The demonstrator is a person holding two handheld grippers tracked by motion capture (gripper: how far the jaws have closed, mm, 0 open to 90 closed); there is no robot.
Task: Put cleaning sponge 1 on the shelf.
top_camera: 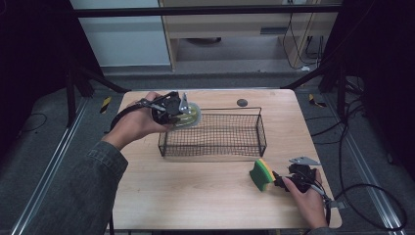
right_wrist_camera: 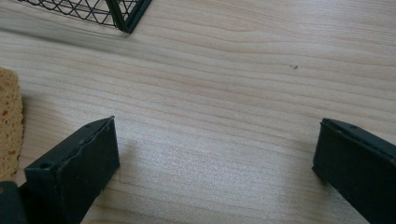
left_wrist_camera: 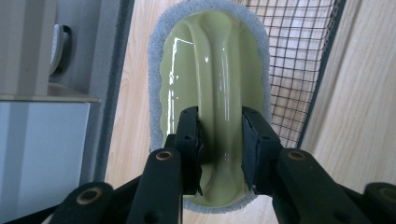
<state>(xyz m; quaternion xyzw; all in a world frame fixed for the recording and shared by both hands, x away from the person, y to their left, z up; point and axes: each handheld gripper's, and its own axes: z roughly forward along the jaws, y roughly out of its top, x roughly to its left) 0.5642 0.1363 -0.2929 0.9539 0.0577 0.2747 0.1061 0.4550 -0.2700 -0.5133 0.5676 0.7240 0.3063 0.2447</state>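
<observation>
Dim room, table evenly lit, glare streaks on scrubber [left_wrist_camera: 210, 84].

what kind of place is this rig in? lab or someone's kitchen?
Most likely a lab or recording setup, not a kitchen. A small wooden table stands on grey carpet between black frame struts, with cables trailing across the floor. On it lie only staged props: a wire basket and a sponge.

I see a light wooden bench [top_camera: 205, 196] carrying a black wire basket [top_camera: 213, 133] near its middle, a green-and-yellow sponge [top_camera: 262, 175] toward my right, and a small dark disc [top_camera: 242, 102] at the far edge.
</observation>
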